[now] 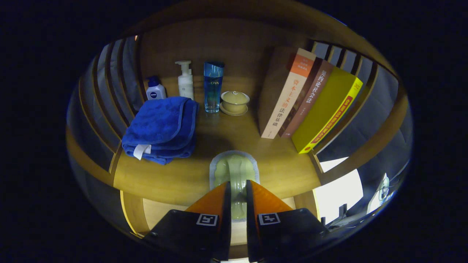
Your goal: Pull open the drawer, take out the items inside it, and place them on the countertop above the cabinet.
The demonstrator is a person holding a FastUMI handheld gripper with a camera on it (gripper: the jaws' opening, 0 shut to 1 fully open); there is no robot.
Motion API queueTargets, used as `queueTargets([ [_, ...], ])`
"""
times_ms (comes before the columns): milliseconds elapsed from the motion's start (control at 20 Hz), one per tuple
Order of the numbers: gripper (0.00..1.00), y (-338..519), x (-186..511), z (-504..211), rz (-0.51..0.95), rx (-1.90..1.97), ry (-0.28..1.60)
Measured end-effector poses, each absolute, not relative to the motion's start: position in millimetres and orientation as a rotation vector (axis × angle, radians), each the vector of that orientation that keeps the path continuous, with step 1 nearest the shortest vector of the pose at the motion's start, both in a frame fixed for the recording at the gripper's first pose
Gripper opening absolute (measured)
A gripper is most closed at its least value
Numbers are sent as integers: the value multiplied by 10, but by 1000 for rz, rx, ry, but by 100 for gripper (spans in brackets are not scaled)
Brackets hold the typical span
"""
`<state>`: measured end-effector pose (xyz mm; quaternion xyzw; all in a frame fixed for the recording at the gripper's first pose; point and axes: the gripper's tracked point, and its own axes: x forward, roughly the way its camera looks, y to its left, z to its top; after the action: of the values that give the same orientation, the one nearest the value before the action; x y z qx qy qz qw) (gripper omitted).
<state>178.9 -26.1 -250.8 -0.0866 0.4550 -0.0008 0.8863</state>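
While gripper (238, 190) fingers pinch it, spoon (236, 171) overhangs countertop (175, 179).

A pale green ceramic spoon (236, 171) with a whitish rim lies on the honey-brown wooden bench (175, 175). A deep blue folded towel (161, 128) carries a white tag. Behind stand a white pump bottle (185, 81), a clear blue bottle (213, 87), a mustard-yellow lidded cup (234, 101) and books (310, 102) in cream-orange, brown and yellow-green.
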Motion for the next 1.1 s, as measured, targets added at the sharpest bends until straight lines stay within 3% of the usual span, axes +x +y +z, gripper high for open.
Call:
queueTargets([
  [800,27,-93,2267,-2661,-15,-123,769],
  [1050,31,-55,2287,-2669,-13,-125,756],
  [1100,35,-79,2302,-2656,-16,-129,750],
])
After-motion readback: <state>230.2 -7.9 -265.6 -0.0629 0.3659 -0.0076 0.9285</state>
